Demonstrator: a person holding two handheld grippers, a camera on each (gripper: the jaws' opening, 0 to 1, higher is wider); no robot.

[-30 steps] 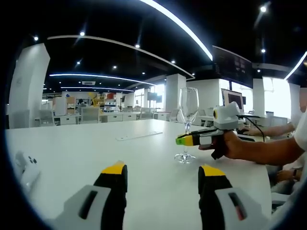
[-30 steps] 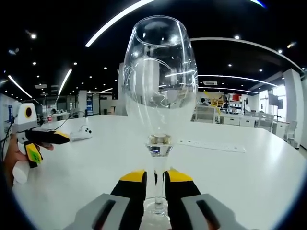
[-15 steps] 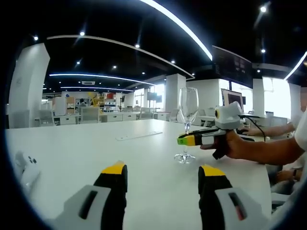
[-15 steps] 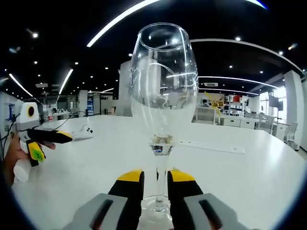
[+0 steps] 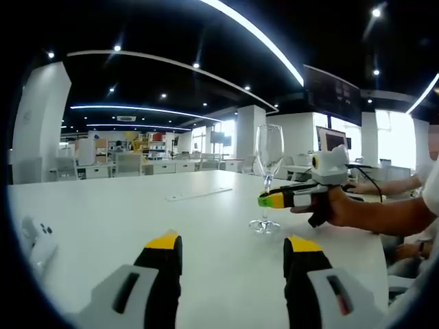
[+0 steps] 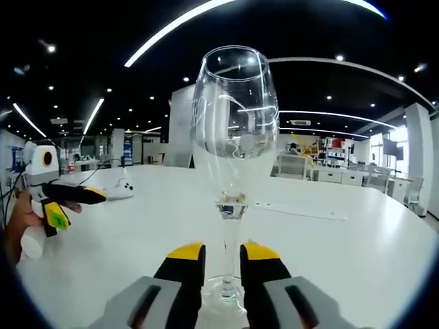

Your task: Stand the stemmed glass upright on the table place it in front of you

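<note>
Clear glass forms the stemmed glass (image 6: 235, 144), which stands upright on the white table (image 6: 357, 240) with its foot flat on the surface. In the right gripper view, the stem rises vertically through the gap between the yellow-tipped jaws of the right gripper (image 6: 223, 252). A sliver of table shows on each side of the stem, so the jaws stand slightly apart and appear not to clamp it; whether a pad brushes the stem cannot be told.

In the left gripper view, the stemmed glass (image 5: 267, 175) stands forward and to the right of the left gripper (image 5: 233, 252), well apart from it. The right gripper (image 5: 264, 200) reaches in from the right at stem height, with the person's hand (image 5: 336, 205) behind it. The left gripper jaws stand wide apart and hold nothing.

Key relation: the long axis of the glass is vertical and runs between the right jaws, crossing their line of reach. The right gripper is far nearer than the left. The placing step appears complete. The coming move is judged to be a straight withdrawal along the jaw line, since any sideways drift could knock the stem and tip the glass.

A small white device (image 5: 38, 243) lies on the table at far left.
</note>
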